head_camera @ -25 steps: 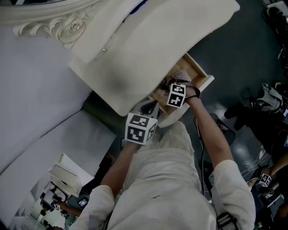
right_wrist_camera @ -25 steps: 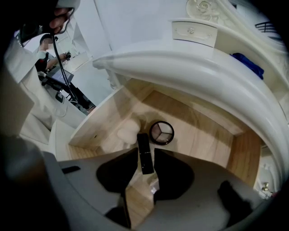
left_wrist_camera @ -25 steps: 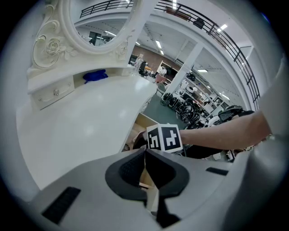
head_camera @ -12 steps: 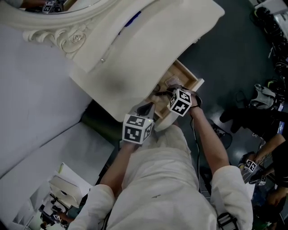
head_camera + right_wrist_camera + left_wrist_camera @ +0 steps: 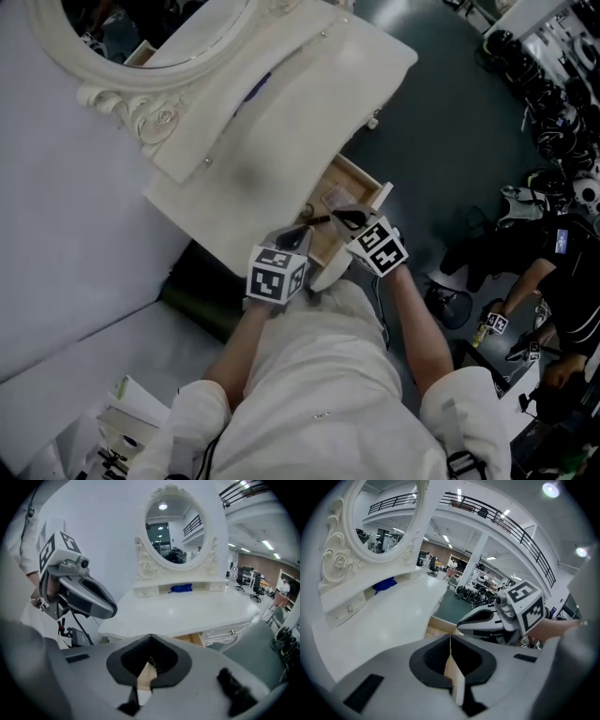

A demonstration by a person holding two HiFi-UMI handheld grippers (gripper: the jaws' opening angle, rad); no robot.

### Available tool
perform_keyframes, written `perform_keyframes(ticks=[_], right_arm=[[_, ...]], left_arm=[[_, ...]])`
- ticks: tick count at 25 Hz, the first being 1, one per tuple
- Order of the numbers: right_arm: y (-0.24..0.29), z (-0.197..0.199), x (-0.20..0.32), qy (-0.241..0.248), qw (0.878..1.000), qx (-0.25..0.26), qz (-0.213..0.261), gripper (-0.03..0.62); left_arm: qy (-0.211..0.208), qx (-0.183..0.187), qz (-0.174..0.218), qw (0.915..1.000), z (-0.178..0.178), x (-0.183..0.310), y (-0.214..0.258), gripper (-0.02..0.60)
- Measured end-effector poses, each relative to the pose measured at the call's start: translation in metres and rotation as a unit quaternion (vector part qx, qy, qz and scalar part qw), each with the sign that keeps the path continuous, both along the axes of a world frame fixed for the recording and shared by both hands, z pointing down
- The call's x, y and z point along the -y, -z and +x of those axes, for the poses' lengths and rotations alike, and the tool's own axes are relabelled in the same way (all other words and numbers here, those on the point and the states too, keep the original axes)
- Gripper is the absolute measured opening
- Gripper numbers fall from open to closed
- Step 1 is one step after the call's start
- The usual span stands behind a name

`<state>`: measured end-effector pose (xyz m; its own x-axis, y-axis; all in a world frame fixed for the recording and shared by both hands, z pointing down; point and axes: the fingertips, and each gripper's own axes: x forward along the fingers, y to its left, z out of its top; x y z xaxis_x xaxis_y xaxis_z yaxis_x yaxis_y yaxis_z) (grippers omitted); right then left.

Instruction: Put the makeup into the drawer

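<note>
Right gripper (image 5: 339,217) is hanging just above the open drawer (image 5: 379,199). Its jaws have just been closing, and they're pinching together on nothing at all. Left gripper (image 5: 305,230) is hovering right beside it, also clenched tight and empty.

What I'm taking for the makeup (image 5: 335,200) is lying inside the drawer, a pale packet-ish thing on the wood bottom. It's too small to say much more. So I'm reading this as the drop-off step wrapping up: the item's in and both tools are clear of it.

That drawer is sticking out from under the white vanity top (image 5: 281,122). The next move is probably calling for nudging its front panel back in with closed jaws, square-on so it isn't jamming.

Also, something blue (image 5: 181,588) is sitting on the little shelf under the mirror (image 5: 174,524). Can't tell if that's more makeup needing a trip.
</note>
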<state>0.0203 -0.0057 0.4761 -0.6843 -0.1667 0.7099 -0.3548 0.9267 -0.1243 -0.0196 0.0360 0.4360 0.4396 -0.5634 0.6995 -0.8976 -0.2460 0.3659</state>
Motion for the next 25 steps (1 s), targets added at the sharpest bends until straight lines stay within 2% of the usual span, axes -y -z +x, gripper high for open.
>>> perform_keyframes(ticks=[3, 7, 11, 15, 18, 25], right_arm=[[0.030, 0.007, -0.011, -0.049, 0.998, 0.039, 0.010, 0.012], [0.066, 0.016, -0.023, -0.114, 0.989, 0.097, 0.017, 0.011], [0.093, 0.029, -0.033, -0.152, 0.979, 0.128, 0.040, 0.011], [0.105, 0.043, -0.044, -0.183, 0.970, 0.147, 0.058, 0.011], [0.111, 0.054, -0.053, -0.196, 0.967, 0.154, 0.062, 0.011], [0.115, 0.058, -0.070, -0.186, 0.967, 0.167, 0.052, 0.011]], left_arm=[[-0.011, -0.004, 0.012, 0.9999, 0.005, -0.008, 0.011, 0.011], [-0.025, -0.009, 0.024, 0.9994, 0.010, -0.017, 0.022, 0.011], [-0.029, -0.011, 0.037, 0.9988, 0.012, -0.023, 0.036, 0.011], [-0.012, -0.015, 0.057, 0.9982, 0.011, -0.026, 0.050, 0.011], [-0.008, -0.012, 0.054, 0.9984, 0.015, -0.031, 0.051, 0.011], [-0.013, -0.016, 0.052, 0.9984, 0.028, -0.034, 0.053, 0.011]])
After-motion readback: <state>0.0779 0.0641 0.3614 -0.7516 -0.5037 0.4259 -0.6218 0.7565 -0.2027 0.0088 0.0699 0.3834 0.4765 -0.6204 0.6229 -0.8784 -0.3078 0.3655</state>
